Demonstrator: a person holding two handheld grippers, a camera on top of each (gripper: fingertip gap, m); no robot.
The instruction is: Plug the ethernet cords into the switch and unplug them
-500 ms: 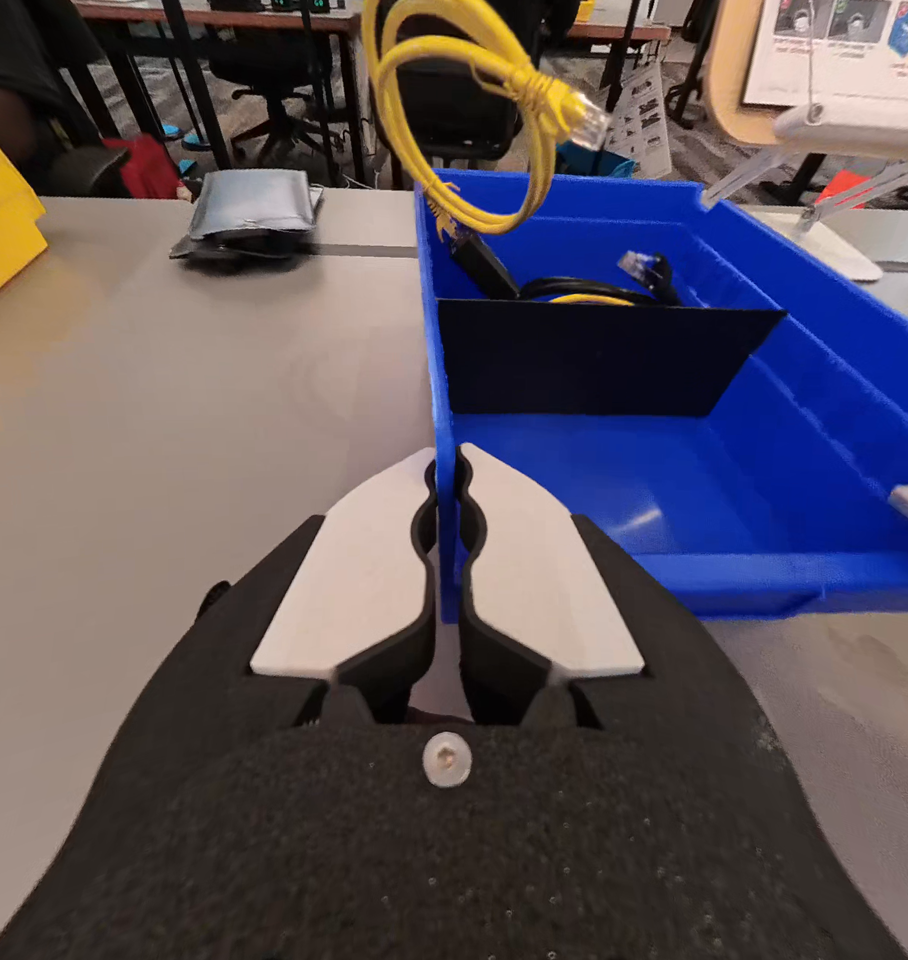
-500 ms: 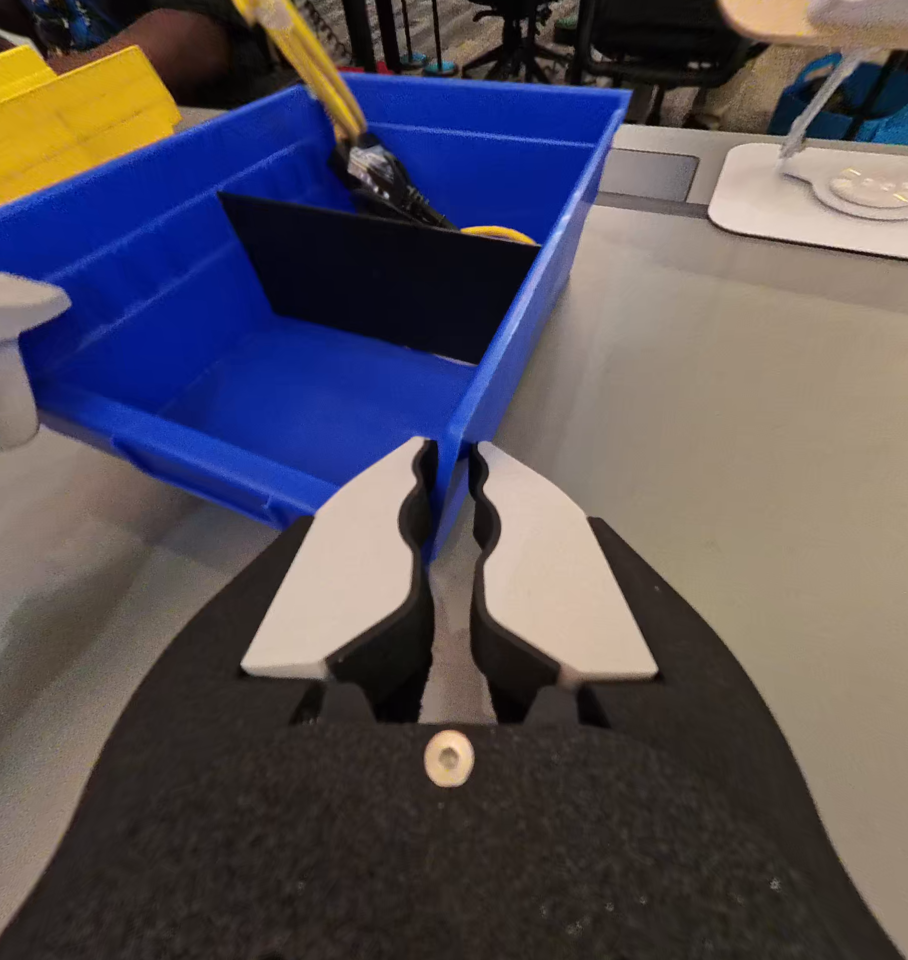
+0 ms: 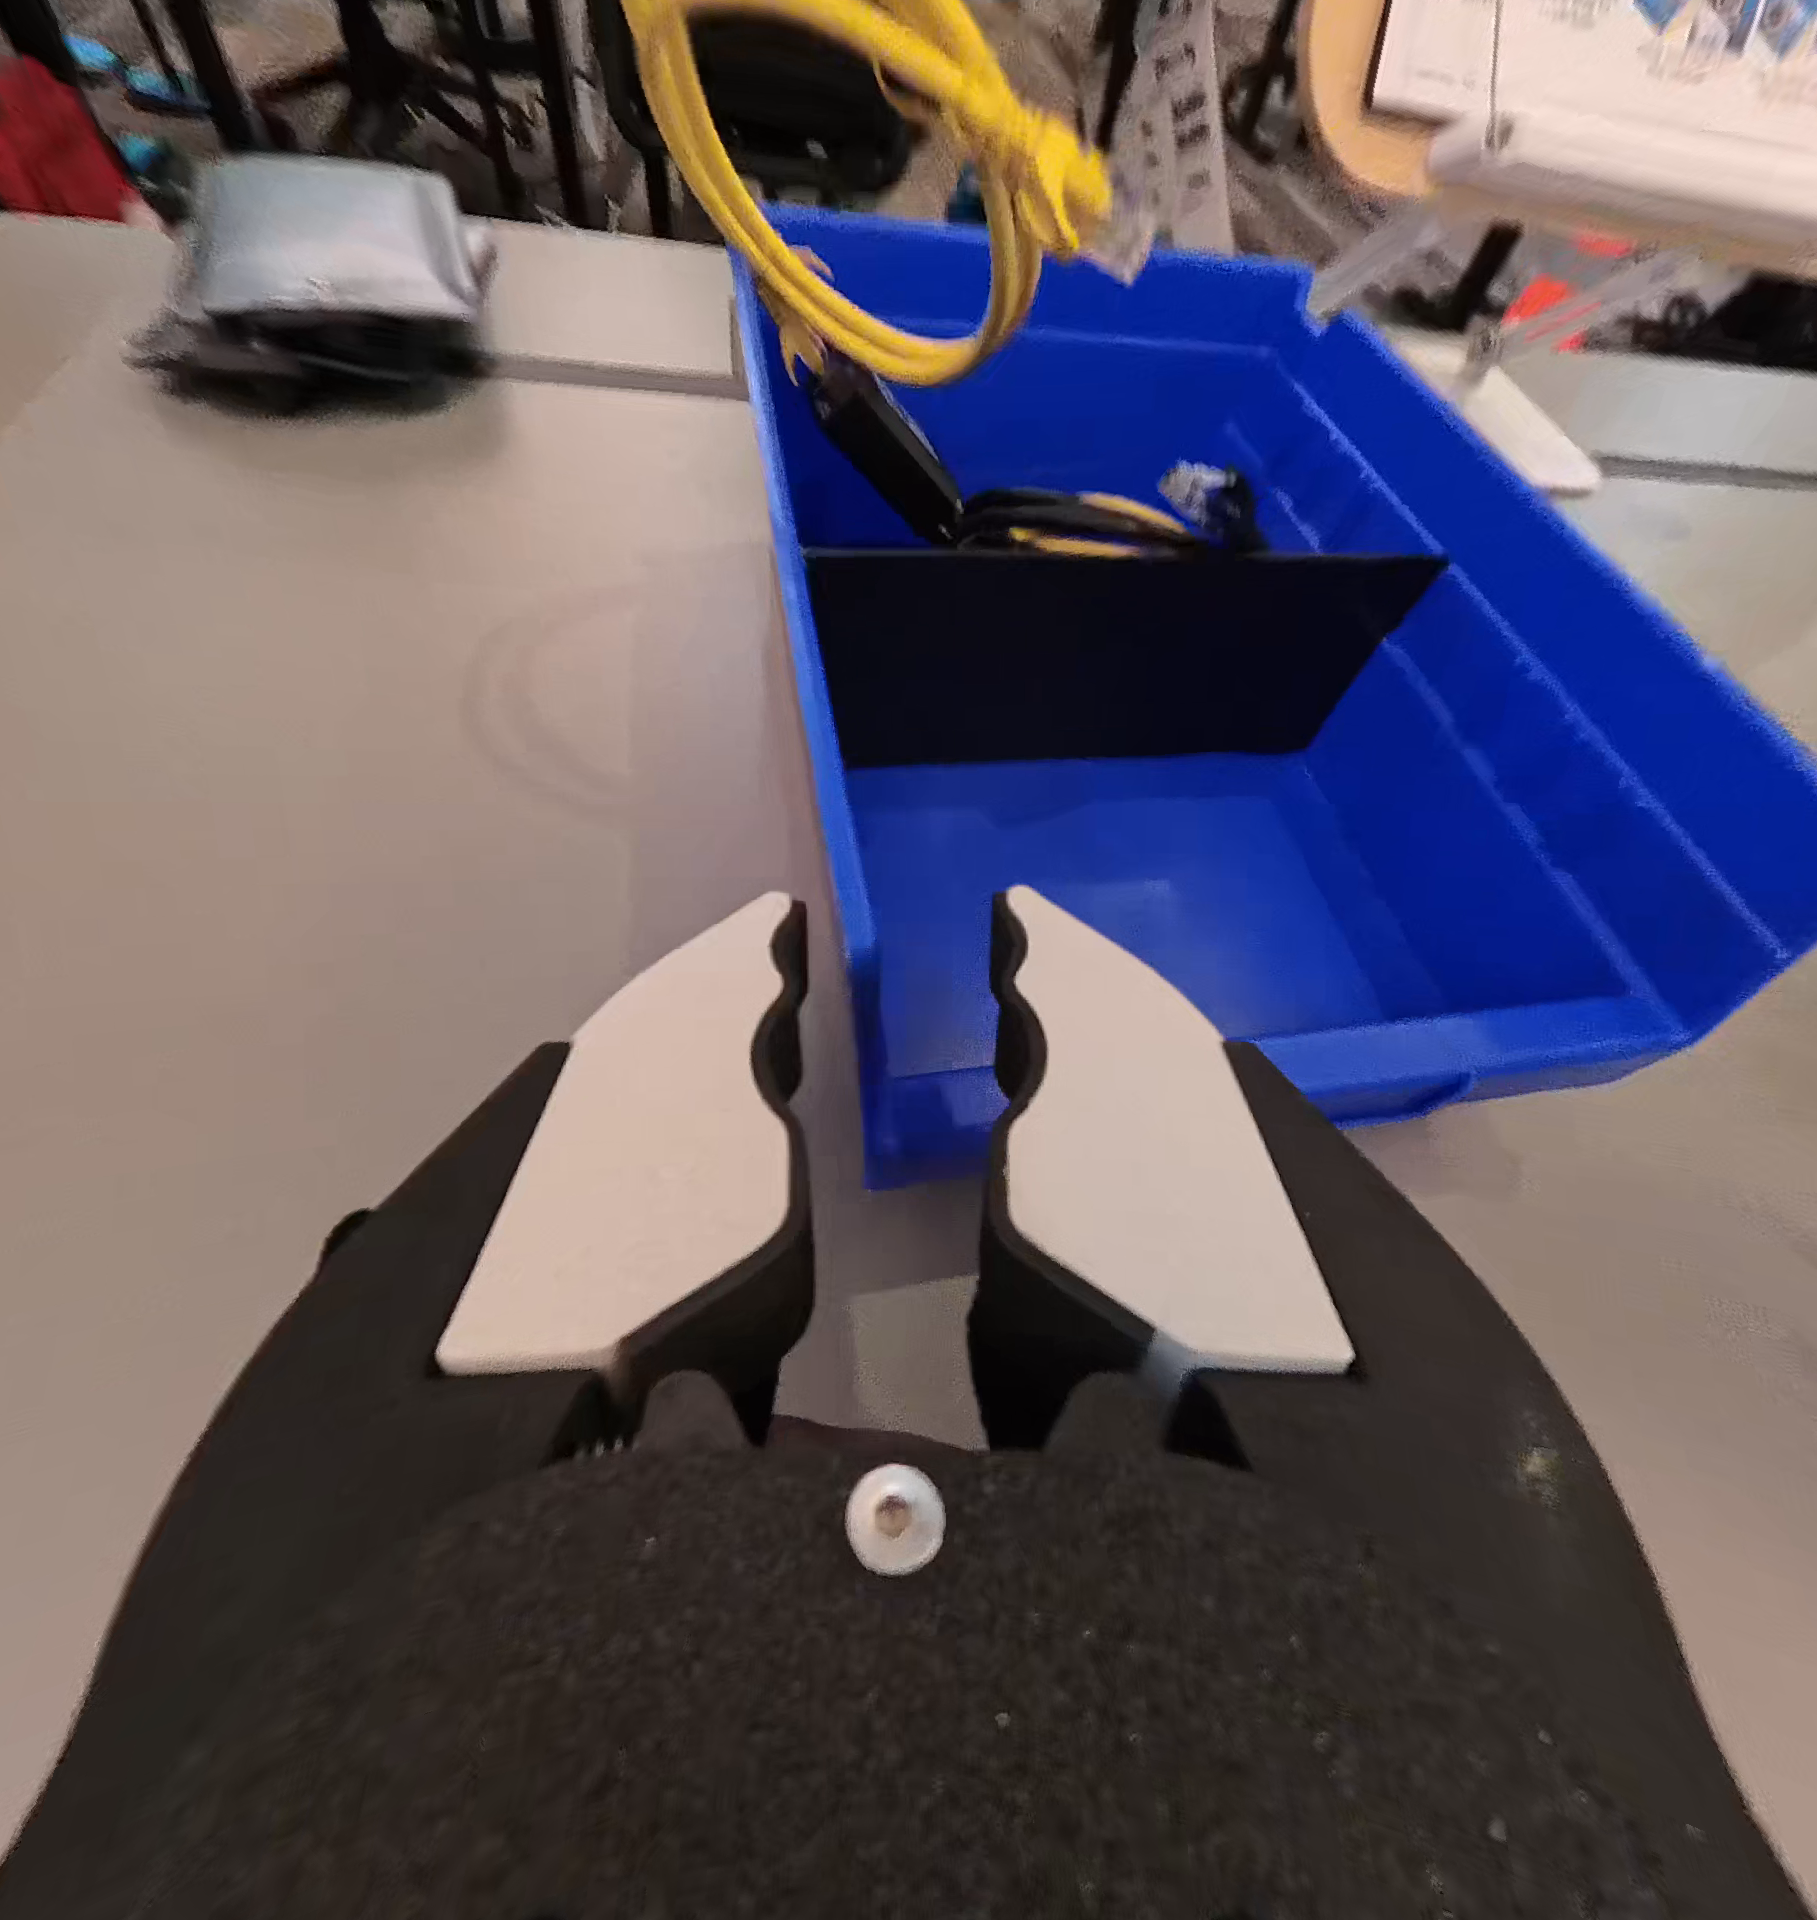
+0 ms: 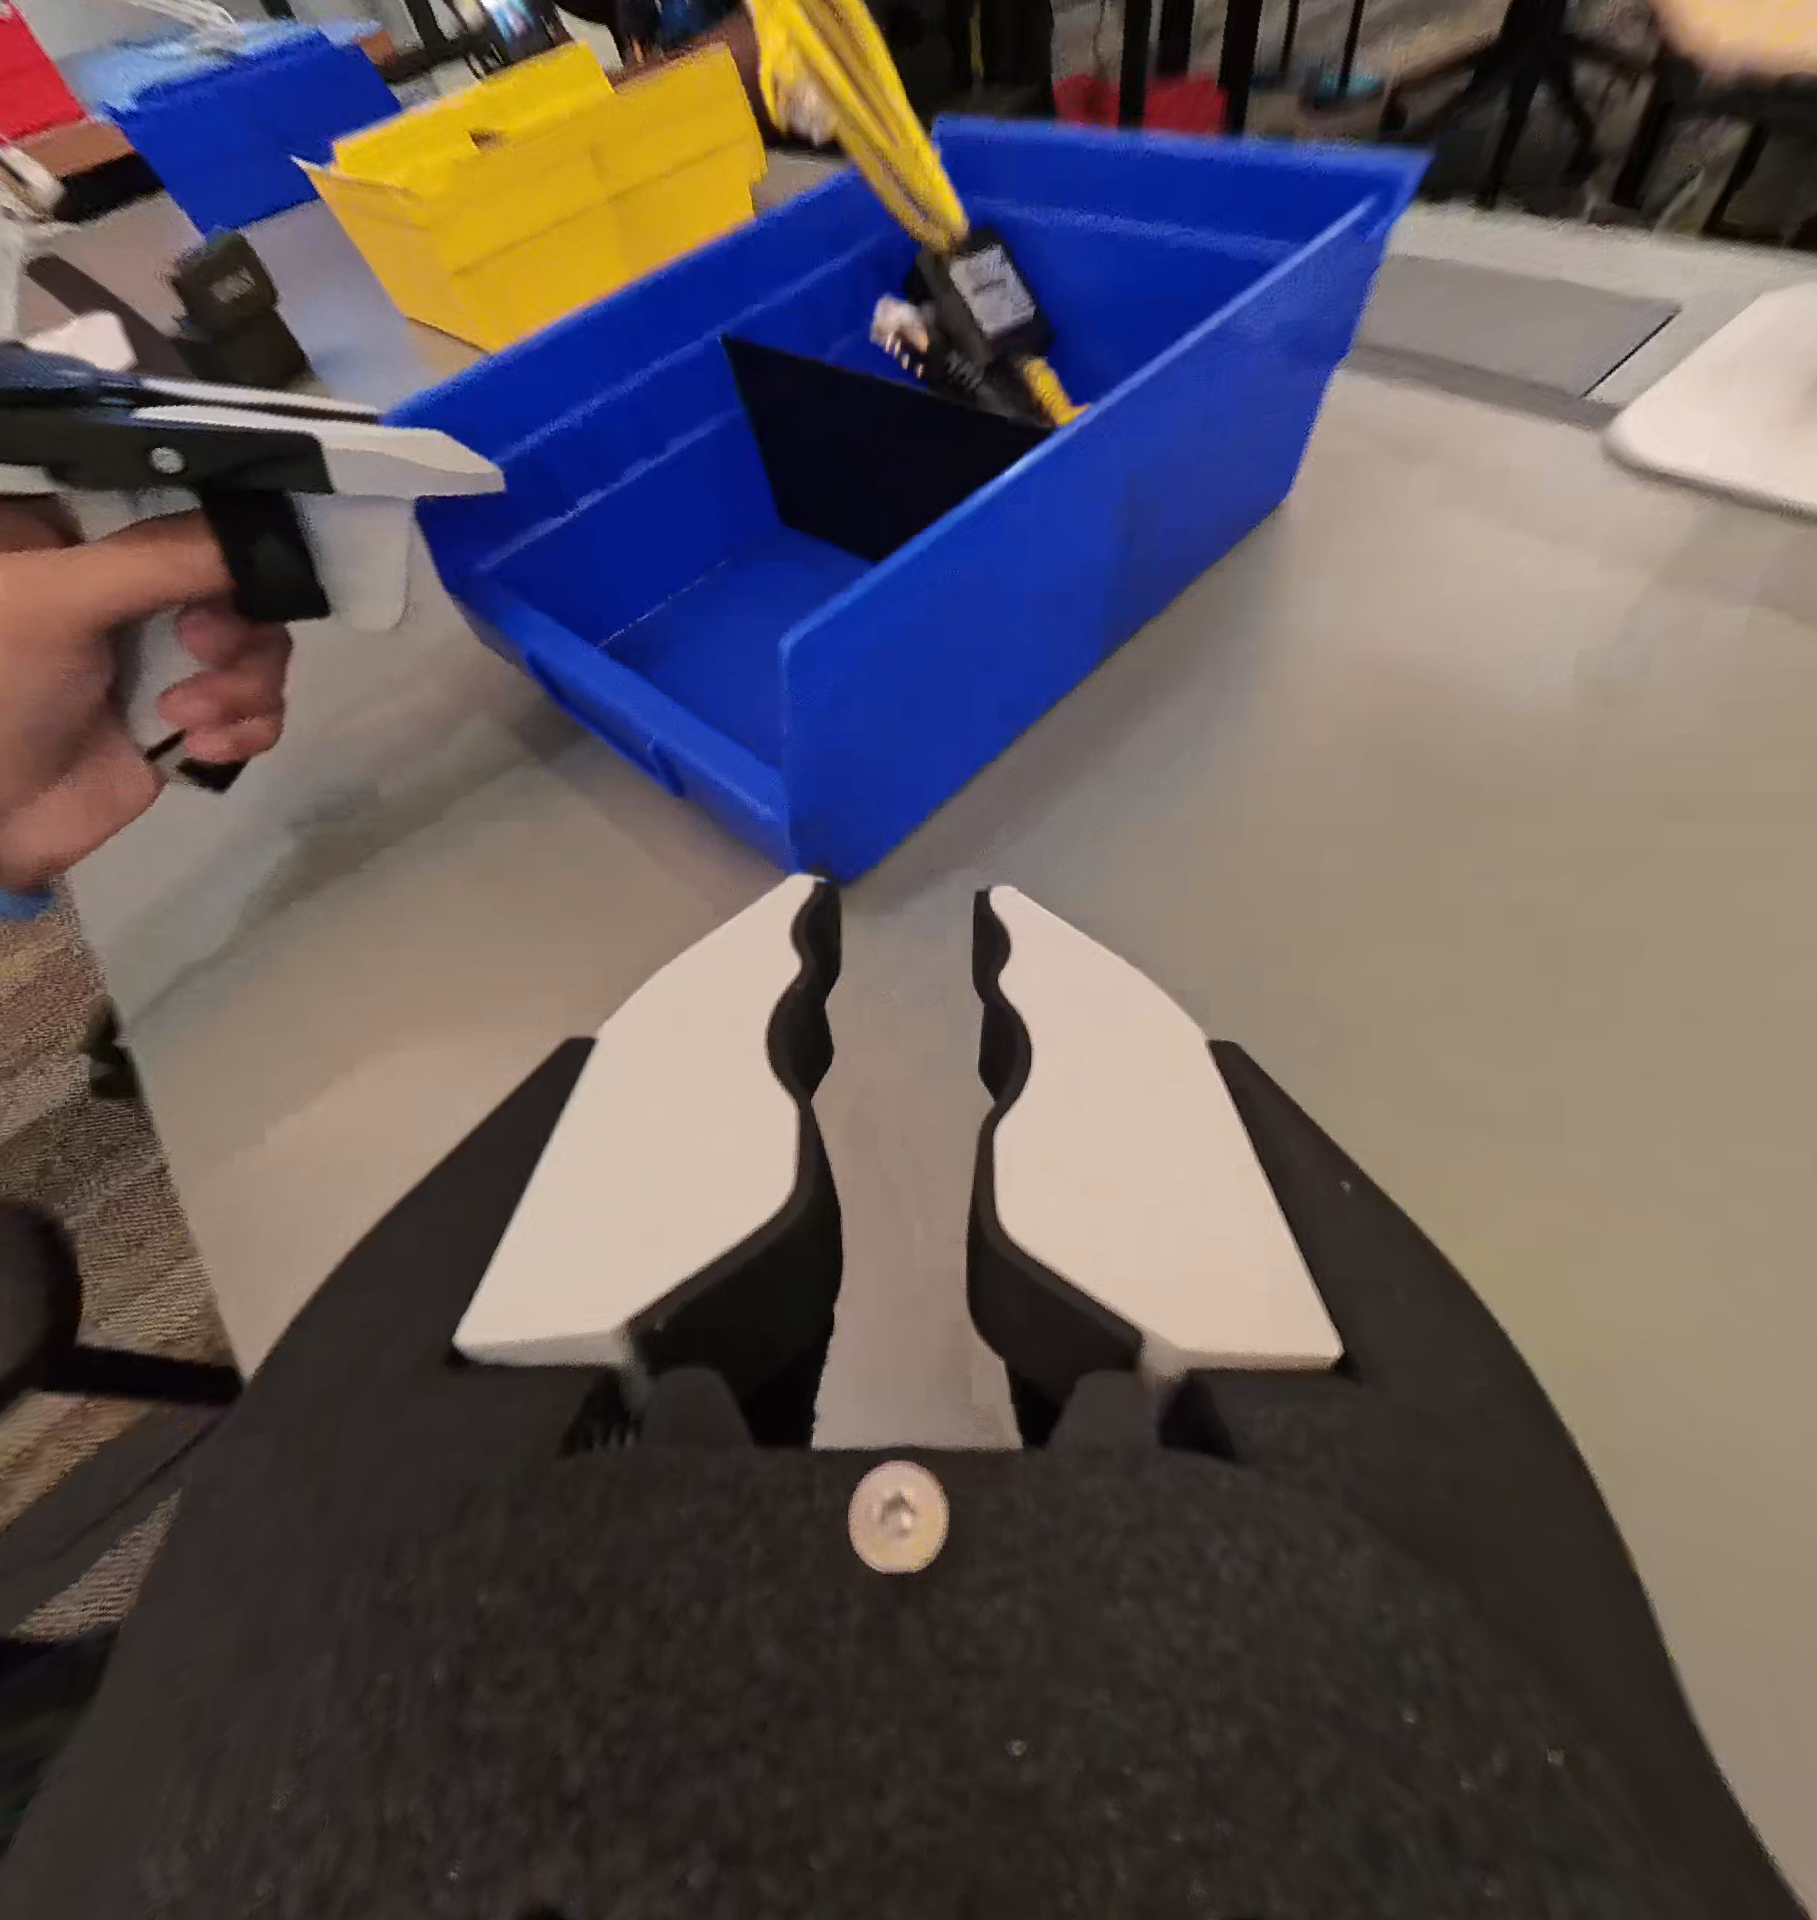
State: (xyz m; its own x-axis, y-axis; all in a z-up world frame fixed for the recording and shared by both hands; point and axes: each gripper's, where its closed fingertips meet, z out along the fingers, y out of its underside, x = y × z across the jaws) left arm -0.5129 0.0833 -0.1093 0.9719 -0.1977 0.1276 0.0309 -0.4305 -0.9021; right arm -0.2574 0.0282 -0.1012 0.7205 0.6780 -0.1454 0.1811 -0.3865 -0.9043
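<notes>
- Your left gripper (image 3: 898, 914) has its fingers apart with nothing clamped; the blue bin's (image 3: 1662, 665) left wall runs up between them, with a gap to each pad.
- Your right gripper (image 4: 906, 902) is also apart and bare, above the grey table (image 4: 1403, 831); the bin's near right corner (image 4: 816, 852) sits just ahead of its left fingertip (image 4: 795, 899), and whether they touch cannot be told.
- Black divider (image 3: 1091, 655) splits the bin. The near compartment shows only bare blue floor; the far one holds the black switch (image 3: 888, 447), tilted against the left wall, and dark cords with a clear plug (image 3: 1195, 483).
- Yellow ethernet cord (image 3: 945, 125) loops up out of the far compartment, above the back rim; its upper end leaves the view.
- Open tabletop lies left of the bin in the left wrist view and right of it in the right wrist view.
- Yellow box (image 4: 551, 197) and a second blue bin (image 4: 249, 125) stand well behind; white stand base (image 4: 1756, 416) is off to the right.
</notes>
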